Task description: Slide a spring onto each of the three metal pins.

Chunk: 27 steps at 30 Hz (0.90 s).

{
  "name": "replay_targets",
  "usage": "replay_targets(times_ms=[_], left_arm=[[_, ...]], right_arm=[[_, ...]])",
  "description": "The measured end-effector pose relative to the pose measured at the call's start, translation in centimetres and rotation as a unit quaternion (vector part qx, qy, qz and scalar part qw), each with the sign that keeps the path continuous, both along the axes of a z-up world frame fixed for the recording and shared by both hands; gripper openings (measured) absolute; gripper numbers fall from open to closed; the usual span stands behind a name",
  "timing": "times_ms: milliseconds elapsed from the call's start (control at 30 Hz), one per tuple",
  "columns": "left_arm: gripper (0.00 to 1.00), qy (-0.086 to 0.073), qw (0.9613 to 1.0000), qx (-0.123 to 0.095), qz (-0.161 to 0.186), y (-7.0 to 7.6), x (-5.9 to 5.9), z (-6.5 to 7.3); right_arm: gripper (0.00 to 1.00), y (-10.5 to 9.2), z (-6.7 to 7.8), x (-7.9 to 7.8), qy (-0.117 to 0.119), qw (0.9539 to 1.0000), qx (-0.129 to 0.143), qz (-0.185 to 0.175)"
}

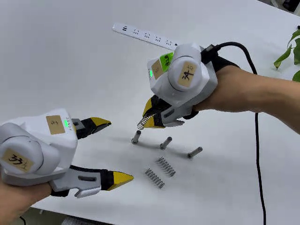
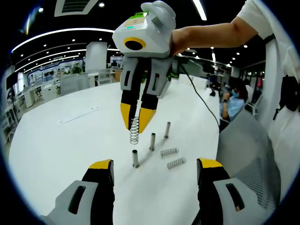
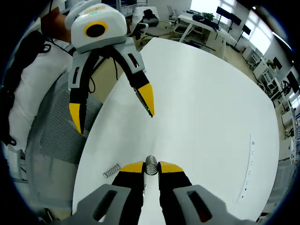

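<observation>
head view first: the right gripper (image 1: 151, 119) has its jaws pinching the held spring (image 1: 143, 123), which hangs tilted just above the end pin (image 1: 136, 137), apart from it. the middle pin (image 1: 165, 143) and far pin (image 1: 195, 152) run off to the right of the end pin on the white table (image 1: 70, 70). two loose springs (image 1: 166, 166) lie in front of the end pin, to its right. the left gripper (image 1: 117, 150) sits left of the end pin, jaws spread wide, holding nothing.

over to the left gripper view: its own yellow tips stand wide apart, and the end pin (image 2: 135, 158) is upright between them. the held spring (image 2: 134, 131) dangles straight over that pin with a small gap, and the right gripper (image 2: 138, 119) is clamped on its top. the loose springs (image 2: 169, 152) lie right of the end pin.

right gripper view: jaws pressed onto the held spring (image 3: 150, 165), seen end-on. the left gripper (image 3: 112, 112) gapes above it.
</observation>
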<state>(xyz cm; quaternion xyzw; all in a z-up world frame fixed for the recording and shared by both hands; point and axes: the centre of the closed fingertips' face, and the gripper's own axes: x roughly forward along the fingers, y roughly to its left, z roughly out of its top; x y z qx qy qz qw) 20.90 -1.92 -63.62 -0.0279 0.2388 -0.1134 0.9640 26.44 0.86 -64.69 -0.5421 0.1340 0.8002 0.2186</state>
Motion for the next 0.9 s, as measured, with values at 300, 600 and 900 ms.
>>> replay_targets(times_ms=[300,600,900], left_arm=[[0.74,-0.003,0.9999,-0.010,0.006,0.0,-0.1,0.0],[0.74,-0.004,0.9999,-0.015,0.004,-0.1,-0.2,-0.1],[0.74,-0.004,0.9998,-0.020,0.003,-0.2,-0.2,-0.2]], right_arm=[[0.12,0.1,-1.3,0.1,-0.011,0.9998,-0.016,0.001],[0.12,-0.1,-2.1,0.2,-0.012,0.9997,-0.023,-0.002],[0.12,-0.2,-2.8,0.2,-0.012,0.9995,-0.029,-0.003]])
